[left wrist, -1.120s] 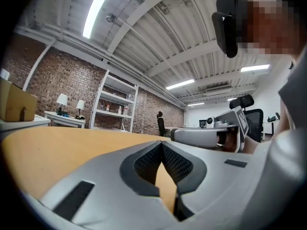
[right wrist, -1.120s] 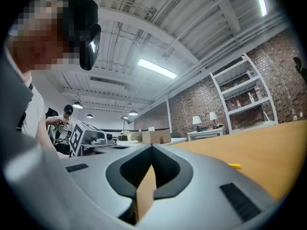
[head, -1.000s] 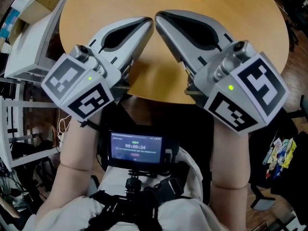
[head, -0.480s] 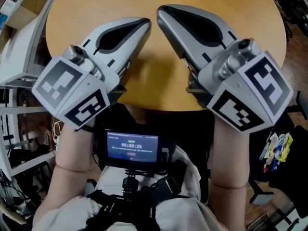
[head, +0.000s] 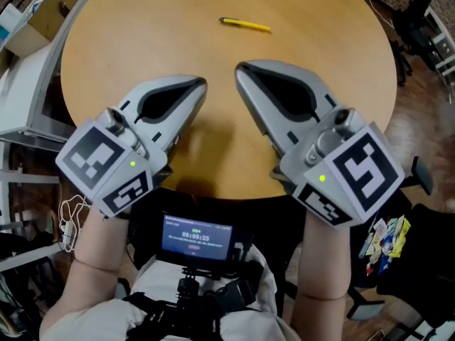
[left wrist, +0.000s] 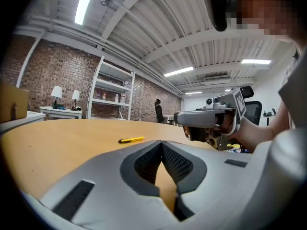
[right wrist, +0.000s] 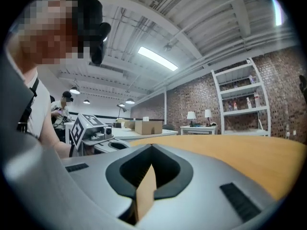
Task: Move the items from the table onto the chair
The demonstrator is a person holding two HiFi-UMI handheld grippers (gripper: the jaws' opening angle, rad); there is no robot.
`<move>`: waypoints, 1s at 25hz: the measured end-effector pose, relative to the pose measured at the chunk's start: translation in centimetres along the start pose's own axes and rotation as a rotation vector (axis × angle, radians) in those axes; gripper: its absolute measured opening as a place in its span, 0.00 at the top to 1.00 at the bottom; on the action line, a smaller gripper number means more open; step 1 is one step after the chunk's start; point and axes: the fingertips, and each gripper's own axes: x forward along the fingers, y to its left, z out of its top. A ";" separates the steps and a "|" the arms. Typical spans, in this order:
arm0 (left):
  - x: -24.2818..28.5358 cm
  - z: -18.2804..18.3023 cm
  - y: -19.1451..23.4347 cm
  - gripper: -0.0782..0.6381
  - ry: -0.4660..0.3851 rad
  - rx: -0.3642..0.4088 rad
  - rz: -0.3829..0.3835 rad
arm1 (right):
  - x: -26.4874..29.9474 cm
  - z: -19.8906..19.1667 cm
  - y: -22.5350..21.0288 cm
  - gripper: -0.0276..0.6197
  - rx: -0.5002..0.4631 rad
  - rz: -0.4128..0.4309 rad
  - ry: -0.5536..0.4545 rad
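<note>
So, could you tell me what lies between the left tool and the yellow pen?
Only bare wooden table separates the left tool from the yellow pen, as the head view shows.

The left gripper (head: 201, 84) and right gripper (head: 242, 67) sit side by side over the near part of the round table (head: 128, 41), tips apart. A pen (head: 244, 25) lies on the table ahead of both tips, well apart. A cardboard box (head: 43, 9) stands off the table, far left of the left gripper.
</note>
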 end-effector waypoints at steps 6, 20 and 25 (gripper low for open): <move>-0.1 0.3 0.2 0.87 0.003 0.016 0.035 | -0.1 -2.3 0.3 0.94 -0.179 0.075 0.185; -0.6 0.3 1.8 0.86 -0.004 -0.002 -0.039 | 2.2 -5.7 -7.6 0.93 -0.494 0.120 0.563; -0.7 0.6 2.6 0.86 -0.005 0.025 -0.032 | 3.5 -6.1 -10.9 0.85 -0.636 0.159 0.703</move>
